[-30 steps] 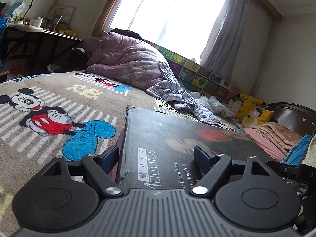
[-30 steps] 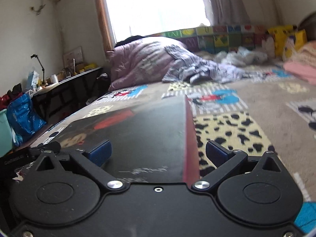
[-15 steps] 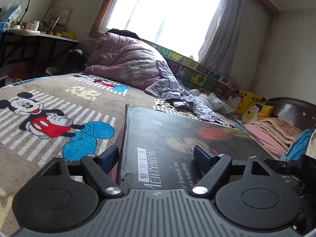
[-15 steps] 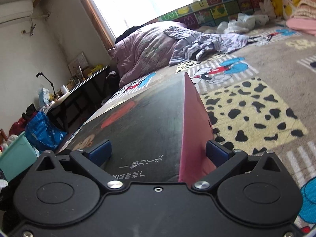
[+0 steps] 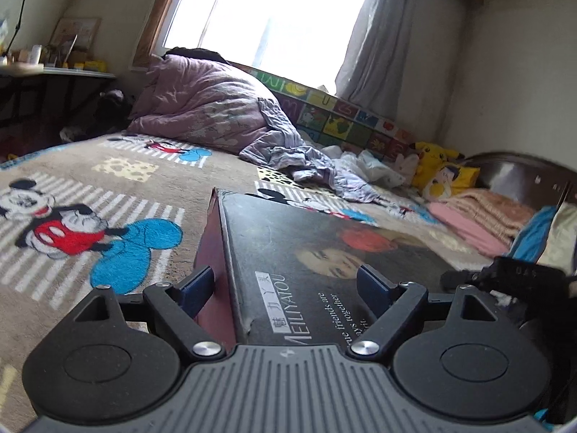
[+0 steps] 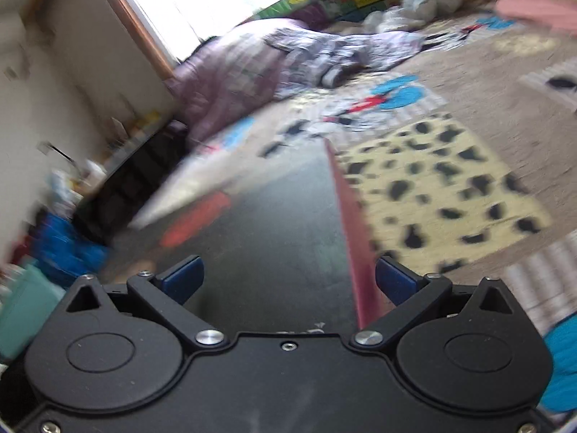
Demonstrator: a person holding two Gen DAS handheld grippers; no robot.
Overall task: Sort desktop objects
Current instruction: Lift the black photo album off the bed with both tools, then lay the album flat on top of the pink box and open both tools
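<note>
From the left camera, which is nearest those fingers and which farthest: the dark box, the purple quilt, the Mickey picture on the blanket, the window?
1. Dark box: straddled by the left gripper, one finger on each side of its left edge.
2. Mickey picture: on the blanket, to the left.
3. Purple quilt: heaped farther back, centre-left.
4. Window: behind the quilt.

Daylight floods in from the window (image 5: 274, 18), which I see blown out to pure white in both views. My left wrist picture is sharp, with soft shadows. My right wrist picture is tilted and heavily motion-smeared (the desk (image 6: 137, 151) at left is just streaks). Fisheye bending curves the walls, and the corners go black.
</note>
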